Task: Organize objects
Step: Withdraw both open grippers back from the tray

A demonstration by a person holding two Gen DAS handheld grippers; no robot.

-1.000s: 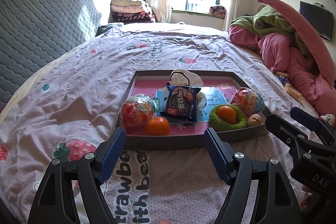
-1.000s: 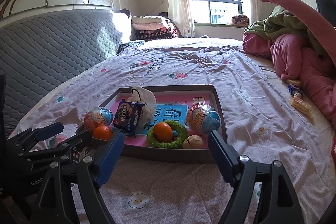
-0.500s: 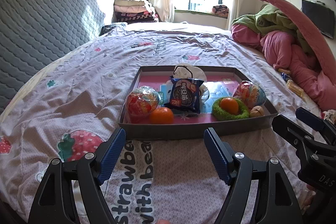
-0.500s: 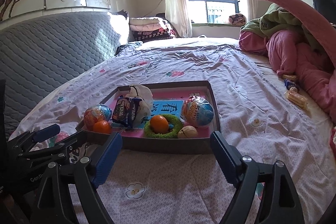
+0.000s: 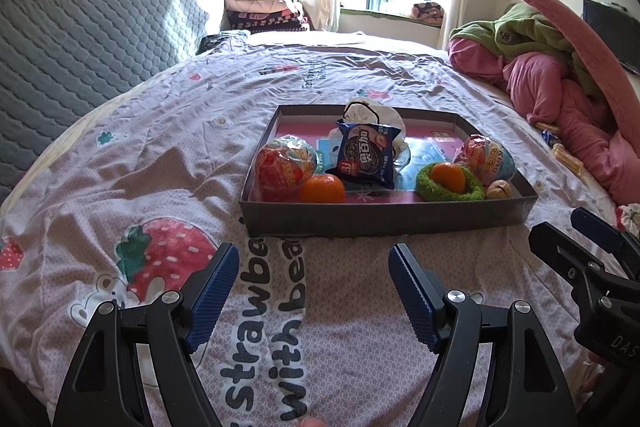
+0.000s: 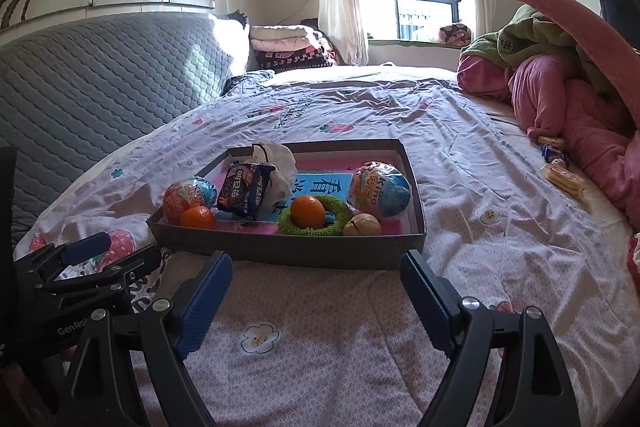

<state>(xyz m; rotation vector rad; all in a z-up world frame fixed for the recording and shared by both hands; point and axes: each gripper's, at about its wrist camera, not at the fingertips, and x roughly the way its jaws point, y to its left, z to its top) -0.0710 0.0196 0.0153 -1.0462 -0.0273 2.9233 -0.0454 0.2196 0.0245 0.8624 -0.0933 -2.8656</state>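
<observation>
A shallow grey tray [image 5: 384, 217] [image 6: 280, 249] lies on the bed. In it are two foil-wrapped eggs [image 5: 285, 171] [image 5: 486, 159], a blue cookie packet [image 5: 366, 157] leaning on a white bag [image 5: 370, 113], a loose orange [image 5: 322, 189], a second orange [image 5: 449, 175] inside a green ring [image 5: 450, 189], and a walnut [image 5: 499, 190]. My left gripper [image 5: 314, 259] is open, short of the tray's near wall, nothing between its blue pads. My right gripper [image 6: 316, 269] is open too, just before the tray. Each gripper shows at the side of the other's view.
The quilted grey headboard [image 6: 100, 75] runs along the left. Pink and green bedding [image 5: 560, 75] is piled at the right, with small snack packets [image 6: 560, 175] beside it. Folded blankets [image 6: 288, 47] are stacked near the window.
Both grippers have drawn back a little from the tray, so it sits farther off. The right jaws stand slightly wider. Nothing in the tray has moved.
</observation>
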